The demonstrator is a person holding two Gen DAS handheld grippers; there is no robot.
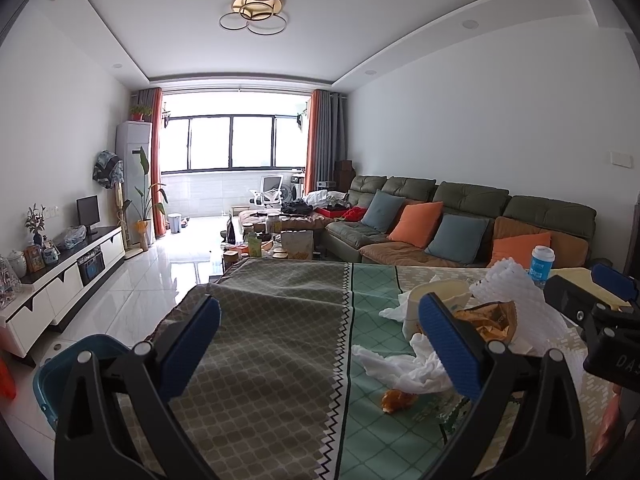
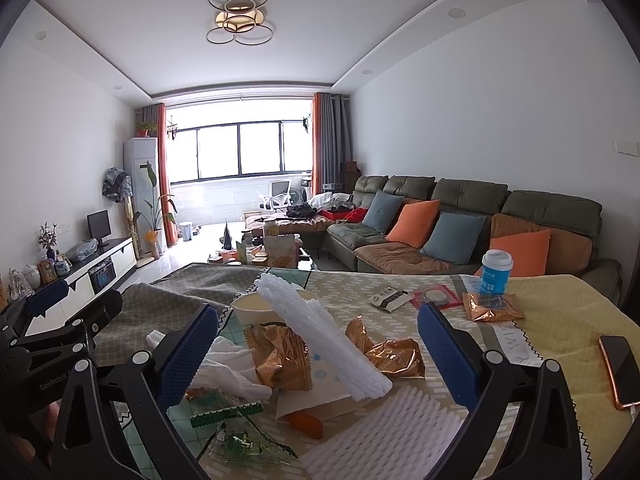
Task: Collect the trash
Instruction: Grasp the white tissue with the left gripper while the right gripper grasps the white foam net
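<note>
Clearly the collecting has barely begun: the right claw (image 2: 318, 354) hangs wide open and empty over the litter heaped on the cloth-covered worktop (image 2: 560, 312), and the left claw (image 1: 320, 344), equally spread and empty, hovers over bare cloth beside the heap. Landmark: the white foam netting (image 2: 320, 340), which lies between the right claw's fingers. Against it sits a crumpled gold wrapper (image 2: 280, 360); another gold wrapper (image 2: 394, 354) lies on its other side, and white tissue (image 2: 228, 364) is bunched beside the first wrapper. Beyond the netting stands a cream bowl (image 2: 256, 308), farther off a blue cup (image 2: 496, 272). A teal bin (image 1: 60, 376) waits below the worktop's edge. Next, I judge, the right claw must drop and pinch the netting or a wrapper.
</note>
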